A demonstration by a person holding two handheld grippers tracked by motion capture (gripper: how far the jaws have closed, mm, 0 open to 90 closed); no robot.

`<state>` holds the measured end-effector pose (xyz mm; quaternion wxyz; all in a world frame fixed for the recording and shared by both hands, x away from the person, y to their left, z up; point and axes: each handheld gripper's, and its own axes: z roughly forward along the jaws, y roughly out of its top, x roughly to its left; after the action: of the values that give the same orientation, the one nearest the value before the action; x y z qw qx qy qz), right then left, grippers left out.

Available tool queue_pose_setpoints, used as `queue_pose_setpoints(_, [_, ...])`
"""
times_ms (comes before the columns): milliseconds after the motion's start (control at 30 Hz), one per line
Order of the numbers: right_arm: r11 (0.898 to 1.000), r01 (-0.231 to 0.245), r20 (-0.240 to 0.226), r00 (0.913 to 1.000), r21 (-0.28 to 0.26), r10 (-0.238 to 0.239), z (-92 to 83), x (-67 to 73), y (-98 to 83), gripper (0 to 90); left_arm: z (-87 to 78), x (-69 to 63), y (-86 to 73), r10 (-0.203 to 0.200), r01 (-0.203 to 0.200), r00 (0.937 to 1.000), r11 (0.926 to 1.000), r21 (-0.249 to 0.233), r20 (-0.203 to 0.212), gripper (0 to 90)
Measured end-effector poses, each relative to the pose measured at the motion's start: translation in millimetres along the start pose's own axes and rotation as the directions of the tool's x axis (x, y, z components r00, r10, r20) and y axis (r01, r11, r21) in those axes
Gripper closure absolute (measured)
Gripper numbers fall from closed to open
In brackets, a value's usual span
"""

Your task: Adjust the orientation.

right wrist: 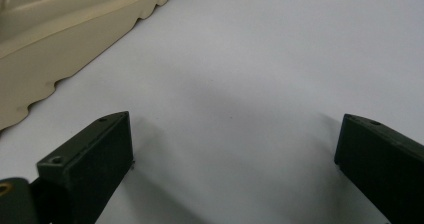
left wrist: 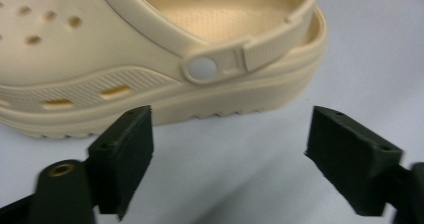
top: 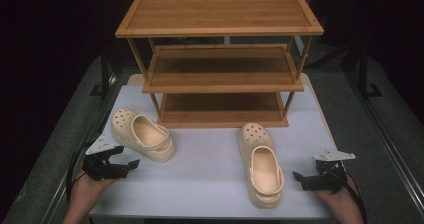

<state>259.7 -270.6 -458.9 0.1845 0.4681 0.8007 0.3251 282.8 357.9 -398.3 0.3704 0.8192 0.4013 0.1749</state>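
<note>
A white, matte rectangular tabletop [top: 210, 184] carries a three-tier shelf rack of honey-coloured slatted wood [top: 220, 59], which stands along the far edge on slim angled legs, each tier a flat tray with a raised rim. On the bare surface before it lie two cream moulded-foam clogs with rounded toes pierced by ventilation holes and thick ridged soles. The left clog [top: 142, 134] rests near the tabletop's left edge, just in front of the rack's lowest tier, toe pointing toward the far left corner; in the left gripper view its side [left wrist: 150, 59] shows a ribbed band with oval slots, a smooth round rivet and a grooved heel strap folded along the collar. The right clog [top: 262, 165] lies toward the near right corner, toe toward the rack, its scalloped sole edge [right wrist: 60, 49] visible in the right gripper view. The left black two-jaw gripper [top: 129, 164], topped by a grey three-cornered plate and held in a hand at the near left corner, points at the left clog's heel; its blocky, matte jaws stand apart, just short of the sole, with nothing between them. The right black two-jaw gripper [top: 299, 178], near the near right corner beside the right clog's heel, holds its jaws wide apart over bare tabletop.
</note>
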Motion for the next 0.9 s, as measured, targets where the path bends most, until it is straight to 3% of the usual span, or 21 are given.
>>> queue_pose_setpoints(67, [1.0, 0.0, 0.0, 1.0, 0.0, 0.0, 0.0, 0.0, 0.0, 1.7, -1.5, 4.7, 3.4, -0.005, 0.005, 1.0, 1.0, 0.0, -0.005, 24.8])
queue_pose_setpoints(133, [1.0, 0.0, 0.0, 1.0, 0.0, 0.0, 0.0, 0.0, 0.0, 1.7, -3.2, 9.9, 6.5, -0.01, 0.01, 1.0, 0.9999, -0.003, 0.001, 37.0])
queue_pose_setpoints(233, [1.0, -0.001, -0.001, 1.0, 0.0, 0.001, 0.0, 0.0, 0.0, 1.7, -5.0, 17.7, 11.9, -0.018, 0.018, 0.9998, 0.9998, -0.008, -0.002, 43.1])
queue_pose_setpoints(400, [1.0, 0.001, -0.001, 1.0, 0.0, -0.001, 0.0, -0.2, 0.0, 1.7, -7.0, 32.0, 22.3, -0.031, 0.031, 0.9995, 0.9995, -0.002, -0.004, 62.2])
queue_pose_setpoints(600, [1.0, 0.0, -0.001, 1.0, -0.002, 0.0, 0.1, -0.2, -0.1, 1.7, -8.3, 47.7, 36.9, -0.04, 0.041, 0.998, 0.999, 0.019, -0.049, 88.5])
queue_pose_setpoints(700, [1.0, -0.001, -0.001, 1.0, -0.001, 0.001, 0.1, -0.1, -0.1, 1.7, -6.7, 55.8, 44.7, -0.053, 0.056, 0.9954, 0.9981, 0.026, -0.079, 90.0])
queue_pose_setpoints(900, [1.0, -0.001, -0.001, 1.0, -0.002, 0.001, 0.1, -0.1, -0.1, 1.7, -3.8, 72.7, 58.4, -0.076, 0.077, 0.992, 0.9969, 0.014, -0.101, 90.0])
